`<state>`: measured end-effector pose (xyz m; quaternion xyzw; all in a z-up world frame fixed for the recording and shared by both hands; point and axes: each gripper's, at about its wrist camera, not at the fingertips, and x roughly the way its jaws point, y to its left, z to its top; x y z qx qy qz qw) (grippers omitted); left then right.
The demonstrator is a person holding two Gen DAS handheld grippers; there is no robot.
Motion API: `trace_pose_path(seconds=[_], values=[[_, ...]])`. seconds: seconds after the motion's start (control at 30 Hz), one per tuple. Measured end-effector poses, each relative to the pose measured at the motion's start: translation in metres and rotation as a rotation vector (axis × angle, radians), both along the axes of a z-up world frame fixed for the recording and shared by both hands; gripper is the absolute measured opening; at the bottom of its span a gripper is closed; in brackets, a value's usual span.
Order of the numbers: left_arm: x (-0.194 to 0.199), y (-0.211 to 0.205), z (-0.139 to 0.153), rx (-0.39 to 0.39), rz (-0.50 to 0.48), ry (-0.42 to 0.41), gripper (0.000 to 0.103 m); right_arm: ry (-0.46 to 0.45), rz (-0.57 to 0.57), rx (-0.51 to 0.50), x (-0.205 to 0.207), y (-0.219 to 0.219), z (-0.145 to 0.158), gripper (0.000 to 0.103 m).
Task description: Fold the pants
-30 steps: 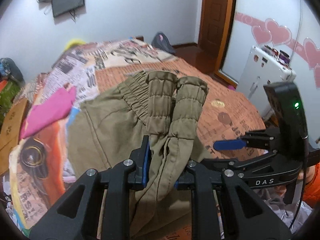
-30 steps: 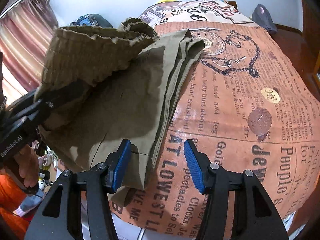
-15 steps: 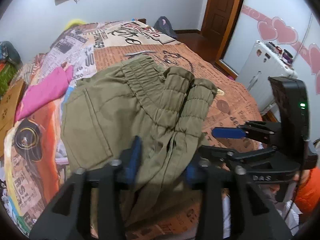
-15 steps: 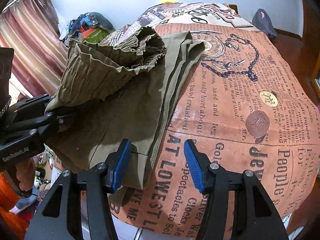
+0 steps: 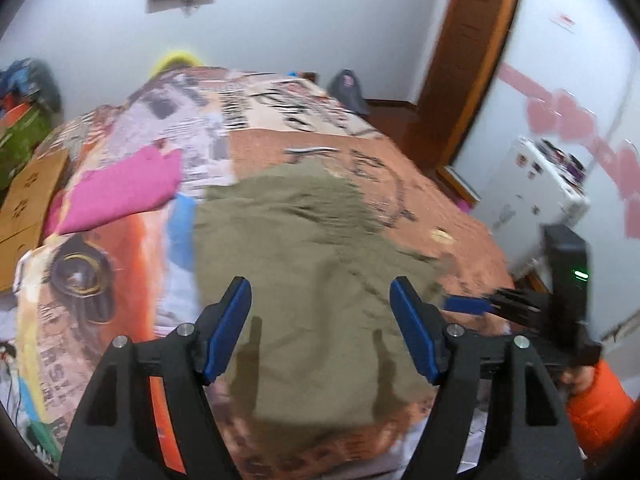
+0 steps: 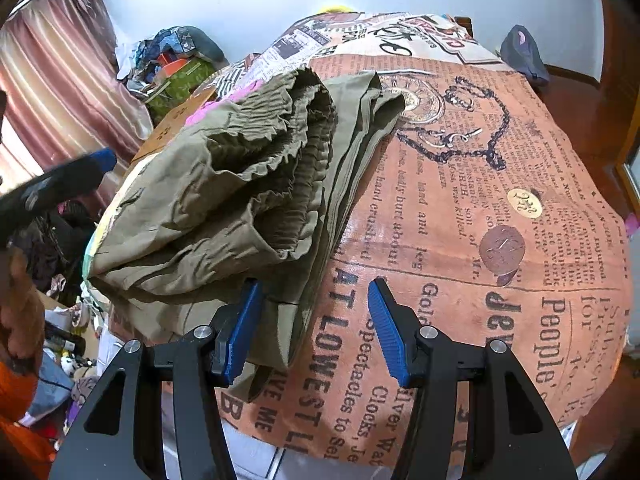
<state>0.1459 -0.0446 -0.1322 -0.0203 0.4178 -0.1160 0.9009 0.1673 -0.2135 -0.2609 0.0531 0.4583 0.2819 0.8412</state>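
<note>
On the bed (image 6: 500,240), folded pants (image 6: 224,216) lie between parted fingers (image 6: 240,328).

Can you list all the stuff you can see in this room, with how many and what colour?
Olive-green cotton pants: one, folded in a pile on the bed.
Orange newspaper-print bedspread: one, covering the bed.
Bright pink cloth: one, on the bed left of the pants.
Brown cardboard box: one, at the bed's left edge.
Dark cap: one, beyond the bed's far end.
Brown wooden door: one, right of the bed.
White cabinet: one, by the right wall.
Pink striped curtain: one, far left.
Left gripper: black with blue pads, open above the pants.
Right gripper: same colours, open at the pants' edge.
</note>
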Motion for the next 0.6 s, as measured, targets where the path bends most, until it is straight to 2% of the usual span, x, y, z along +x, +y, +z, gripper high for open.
trace_pose_path(seconds=[0.13, 0.2, 0.3, 0.37, 0.43, 0.53, 0.6], values=[[0.013, 0.027, -0.017, 0.064, 0.073, 0.018, 0.072, -0.013, 0.01, 0.002, -0.005, 0.003, 0.005, 0.052], [0.02, 0.04, -0.036, 0.089, 0.104, 0.068, 0.072, -0.011, 0.022, 0.007, -0.006, 0.006, 0.005, 0.052], [0.023, 0.055, -0.063, 0.029, 0.13, 0.161, 0.073, 0.005, 0.055, 0.008, -0.008, 0.015, 0.0, 0.052], [0.018, 0.058, -0.07, 0.005, 0.147, 0.164, 0.073, 0.032, 0.074, -0.002, -0.008, 0.023, -0.011, 0.052], [0.012, 0.055, -0.071, 0.022, 0.141, 0.146, 0.073, 0.035, 0.072, -0.007, -0.006, 0.026, -0.019, 0.052], [0.004, 0.051, -0.071, 0.043, 0.132, 0.137, 0.073, 0.035, 0.068, -0.015, -0.001, 0.024, -0.019, 0.052], [-0.003, 0.052, -0.073, 0.03, 0.137, 0.148, 0.073, 0.033, 0.063, -0.016, 0.003, 0.023, -0.019, 0.052]])
